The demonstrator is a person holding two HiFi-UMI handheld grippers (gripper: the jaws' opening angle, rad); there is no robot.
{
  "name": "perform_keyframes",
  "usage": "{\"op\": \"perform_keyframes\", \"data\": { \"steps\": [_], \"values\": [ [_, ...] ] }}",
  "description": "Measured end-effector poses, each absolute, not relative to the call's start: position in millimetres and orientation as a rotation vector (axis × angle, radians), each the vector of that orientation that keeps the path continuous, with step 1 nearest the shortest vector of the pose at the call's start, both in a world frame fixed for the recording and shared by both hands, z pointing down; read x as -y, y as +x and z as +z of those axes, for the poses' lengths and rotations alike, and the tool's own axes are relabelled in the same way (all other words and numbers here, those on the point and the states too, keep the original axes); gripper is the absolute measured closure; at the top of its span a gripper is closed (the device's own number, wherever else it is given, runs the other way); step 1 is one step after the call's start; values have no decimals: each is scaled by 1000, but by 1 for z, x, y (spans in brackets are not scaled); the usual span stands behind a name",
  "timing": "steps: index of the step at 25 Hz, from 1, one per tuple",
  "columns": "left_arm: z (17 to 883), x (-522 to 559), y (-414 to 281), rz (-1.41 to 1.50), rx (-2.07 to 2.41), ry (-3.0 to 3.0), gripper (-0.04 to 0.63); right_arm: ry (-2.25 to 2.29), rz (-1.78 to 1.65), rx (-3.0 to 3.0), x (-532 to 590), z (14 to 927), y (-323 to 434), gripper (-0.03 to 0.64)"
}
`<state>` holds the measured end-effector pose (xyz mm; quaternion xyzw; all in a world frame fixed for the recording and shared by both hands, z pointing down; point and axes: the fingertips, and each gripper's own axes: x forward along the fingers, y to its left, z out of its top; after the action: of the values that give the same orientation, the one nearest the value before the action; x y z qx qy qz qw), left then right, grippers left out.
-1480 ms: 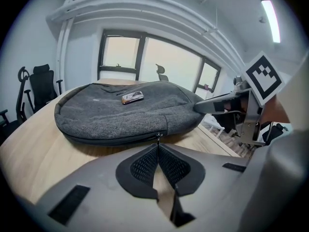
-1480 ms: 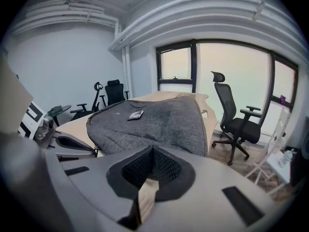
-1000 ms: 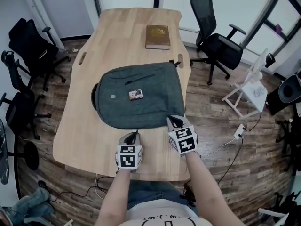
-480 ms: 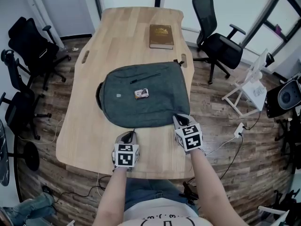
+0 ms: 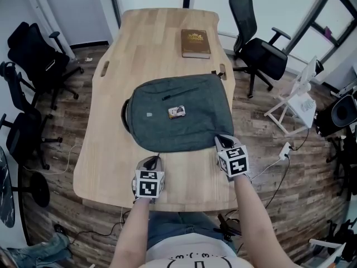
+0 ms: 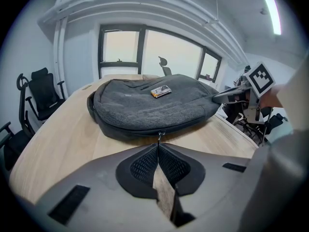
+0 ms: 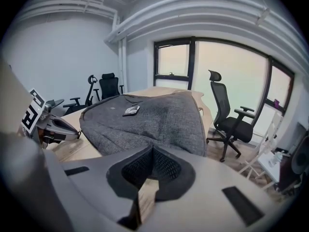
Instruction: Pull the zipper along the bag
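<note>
**Both grippers are at the near edge of the grey bag**

I look down on a long wooden desk (image 5: pixel 109 149). The grey bag (image 5: pixel 189 121) lies flat in the middle of it, with its long side facing me. A small flat tag (image 5: pixel 177 112) sits on top of the bag. A brown book (image 5: pixel 195 42) lies at the far end of the desk, well apart from the bag.

My left arm (image 5: pixel 134 228) reaches forward from the bottom of the head view. The left hand-held gripper (image 5: pixel 157 159) points forward and down at a slant, just in front of the bag's near edge and left of its middle. Its jaws are clenched. In the left gripper view the little zipper pull (image 6: pixel 160 137) hangs from the bag's seam right at the jaw tips, and the tips pinch it. The marker cube (image 5: pixel 148 184) faces up at me.

My right arm (image 5: pixel 254 216) reaches forward too, and a bit out to the side. The right hand-held gripper (image 5: pixel 222 140) also points forward and down. Its tips are at the bag's near right corner. Its jaws are clenched tight. I cannot tell if any cloth is caught between them, because the jaw tips hide that spot.

The two grippers are well apart, one at each end of the bag's near edge. A black office chair (image 5: pixel 259 52) stands on the floor to the right of the desk.
</note>
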<state>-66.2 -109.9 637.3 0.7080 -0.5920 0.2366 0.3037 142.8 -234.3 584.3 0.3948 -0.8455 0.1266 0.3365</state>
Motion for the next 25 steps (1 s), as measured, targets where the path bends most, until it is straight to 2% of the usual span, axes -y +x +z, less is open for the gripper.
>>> {"op": "perform_keyframes", "data": {
  "steps": [19,25],
  "values": [
    [643,116,-122,711,1489,1972,578,1034,336,2144,235,586,141,565],
    [642,116,-118,745,1304,2150,577,1076,329,2100,233,586,141,565]
  ]
}}
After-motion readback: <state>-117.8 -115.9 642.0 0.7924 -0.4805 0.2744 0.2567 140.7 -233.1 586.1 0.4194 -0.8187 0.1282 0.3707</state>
